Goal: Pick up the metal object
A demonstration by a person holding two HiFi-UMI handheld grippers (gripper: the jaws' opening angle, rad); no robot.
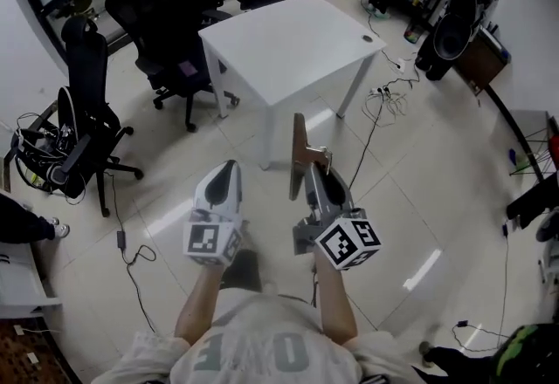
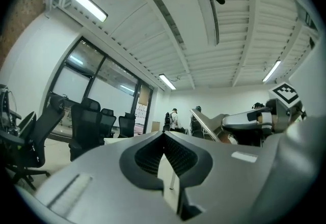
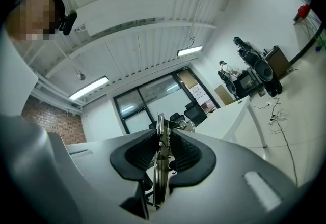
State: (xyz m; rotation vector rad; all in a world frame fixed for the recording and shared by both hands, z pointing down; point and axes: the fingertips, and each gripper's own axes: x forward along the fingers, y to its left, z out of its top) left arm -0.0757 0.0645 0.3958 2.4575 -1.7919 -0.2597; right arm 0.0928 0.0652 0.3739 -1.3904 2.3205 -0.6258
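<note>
The metal object [image 1: 300,149] is a flat, narrow plate with a small spring part. It stands upright between the pads of my right gripper [image 1: 309,171], held in the air over the floor, short of the white table [image 1: 288,51]. In the right gripper view the plate [image 3: 160,177] runs edge-on through the gap and both dark ribbed pads [image 3: 136,152] press its sides. My left gripper [image 1: 229,169] hangs level beside it, to the left. Its pads [image 2: 178,156] meet at their tips with nothing between them. From the left gripper view the plate [image 2: 206,124] slants in front of the right gripper [image 2: 249,118].
Several black office chairs [image 1: 166,16] crowd the table's left and far sides. Another chair [image 1: 83,125] with cables stands at the left. Speakers and gear [image 1: 454,20] line the far right wall, and cables [image 1: 384,103] trail over the tiled floor.
</note>
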